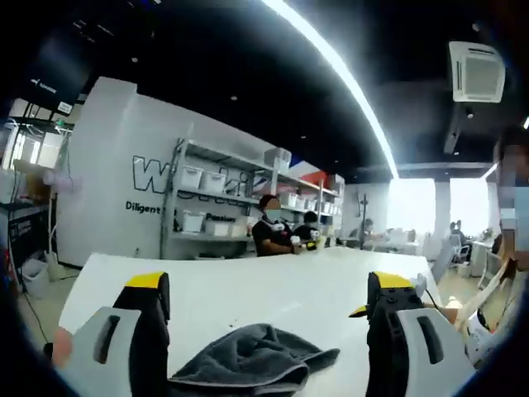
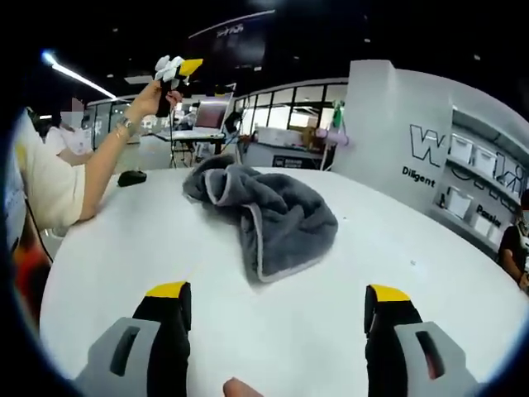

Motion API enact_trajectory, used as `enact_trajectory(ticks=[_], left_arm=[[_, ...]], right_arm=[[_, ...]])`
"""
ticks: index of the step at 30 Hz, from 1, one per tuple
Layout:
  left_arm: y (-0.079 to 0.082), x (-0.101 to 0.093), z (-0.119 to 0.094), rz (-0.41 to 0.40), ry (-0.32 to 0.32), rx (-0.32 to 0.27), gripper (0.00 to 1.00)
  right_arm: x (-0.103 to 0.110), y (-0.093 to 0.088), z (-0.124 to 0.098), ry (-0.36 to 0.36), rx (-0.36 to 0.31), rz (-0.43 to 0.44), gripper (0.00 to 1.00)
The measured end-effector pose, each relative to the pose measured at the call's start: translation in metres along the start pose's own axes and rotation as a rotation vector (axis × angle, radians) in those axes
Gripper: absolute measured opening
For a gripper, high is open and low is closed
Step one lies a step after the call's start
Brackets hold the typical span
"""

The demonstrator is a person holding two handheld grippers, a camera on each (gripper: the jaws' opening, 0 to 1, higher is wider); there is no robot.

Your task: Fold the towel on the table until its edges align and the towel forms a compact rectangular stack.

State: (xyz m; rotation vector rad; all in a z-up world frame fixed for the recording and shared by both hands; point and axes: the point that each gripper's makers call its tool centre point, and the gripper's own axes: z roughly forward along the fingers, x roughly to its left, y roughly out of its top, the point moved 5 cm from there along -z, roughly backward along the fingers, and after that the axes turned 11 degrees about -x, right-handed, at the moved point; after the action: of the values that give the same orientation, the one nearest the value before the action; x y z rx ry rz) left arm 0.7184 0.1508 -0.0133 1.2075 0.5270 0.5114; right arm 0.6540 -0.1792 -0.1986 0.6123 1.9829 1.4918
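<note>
Both my grippers were wide open w/ nothing between the jaws. Left gripper (image 1: pixel 269 310) hung low over the table (image 1: pixel 248 285), towel (image 1: pixel 252 360) right below and between its jaws, so I judged it was set to come down on the near cloth. Right gripper (image 2: pixel 277 318) sat back from the towel (image 2: pixel 264 211), jaws apart over bare table (image 2: pixel 372 256), prob. held off so I could read the heap and pick an edge.

Towel was grey, crumpled, not flat, near mid-table. In the right gripper view its long axis ran from the far-left bunched end toward the near-right end, pale hem curling along the near side. No clear corners; couldn't tell which edge was which. Folding not yet begun, by my read.

A person's hand (image 2: pixel 149 99) at far left held up another gripper-type tool (image 2: pixel 178 70), well apart from the towel.
</note>
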Motion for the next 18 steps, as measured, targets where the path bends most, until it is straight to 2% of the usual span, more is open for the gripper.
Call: enact_trajectory(ticks=[6,8,10,12,14,16,18], left_arm=[[0.0,-0.02,0.004,0.026,-0.029,0.033,0.99],[-0.006,-0.028,0.009,0.034,-0.046,0.051,0.99],[-0.02,-0.034,0.011,0.026,-0.084,0.12,0.99],[-0.033,-0.036,0.011,0.045,-0.092,0.154,0.99],[-0.051,-0.033,0.001,0.046,-0.084,0.235,0.99],[-0.061,-0.033,-0.005,0.045,-0.08,0.259,0.99],[-0.075,-0.03,-0.016,0.05,-0.063,0.254,0.99]], right_arm=[[0.002,-0.001,0.001,0.01,0.009,-0.016,0.88],[0.003,-0.001,0.002,0.015,0.001,-0.004,0.88],[0.004,-0.003,0.003,0.023,0.002,0.004,0.88],[0.004,-0.006,0.005,0.03,0.008,0.014,0.88],[0.004,-0.007,0.005,0.033,0.012,0.018,0.88],[0.003,-0.007,0.005,0.035,0.015,0.016,0.88],[0.002,-0.006,0.005,0.034,0.013,0.011,0.88]])
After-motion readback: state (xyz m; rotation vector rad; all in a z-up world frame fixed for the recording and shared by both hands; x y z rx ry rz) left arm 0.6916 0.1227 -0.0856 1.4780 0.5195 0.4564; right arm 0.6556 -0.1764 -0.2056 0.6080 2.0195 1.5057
